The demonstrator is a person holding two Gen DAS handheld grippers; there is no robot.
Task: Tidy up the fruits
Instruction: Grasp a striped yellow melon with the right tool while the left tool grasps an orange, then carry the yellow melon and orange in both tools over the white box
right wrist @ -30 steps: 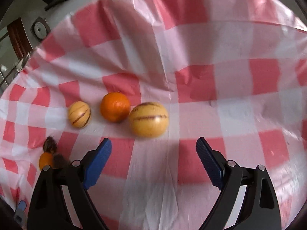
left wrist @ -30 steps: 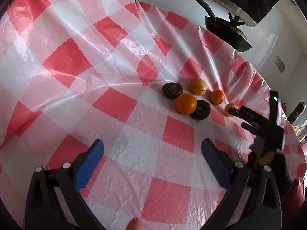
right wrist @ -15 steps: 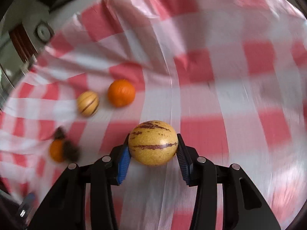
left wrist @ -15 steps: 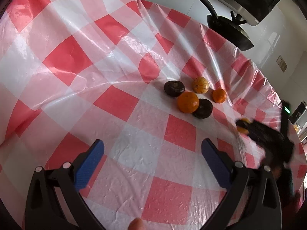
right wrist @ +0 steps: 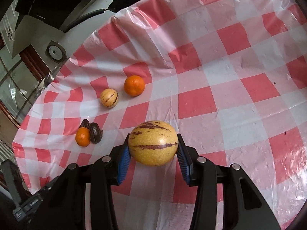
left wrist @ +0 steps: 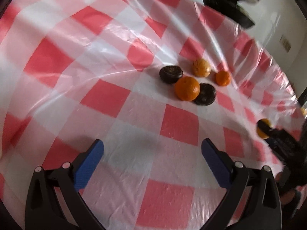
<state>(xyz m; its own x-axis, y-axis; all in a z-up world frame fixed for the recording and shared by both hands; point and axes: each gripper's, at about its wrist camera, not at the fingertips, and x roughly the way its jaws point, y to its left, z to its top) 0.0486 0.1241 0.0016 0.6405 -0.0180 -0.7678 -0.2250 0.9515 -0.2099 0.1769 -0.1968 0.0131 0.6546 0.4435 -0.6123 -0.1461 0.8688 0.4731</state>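
Our right gripper [right wrist: 153,151] is clamped on the striped melon [right wrist: 153,143], held above the checked cloth [right wrist: 239,88], near the big orange [right wrist: 134,85]; our left gripper [left wrist: 152,151] hangs with jaws wide apart, well short of that orange [left wrist: 187,91].

Home kitchen: frying pan [left wrist: 228,7], checked tablecloth [left wrist: 107,99].

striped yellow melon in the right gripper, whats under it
The striped yellow melon is clamped between the right gripper pads, with checked tablecloth showing around it. The patch of cloth directly beneath is hidden by the fruit, so contact with the cloth cannot be judged.
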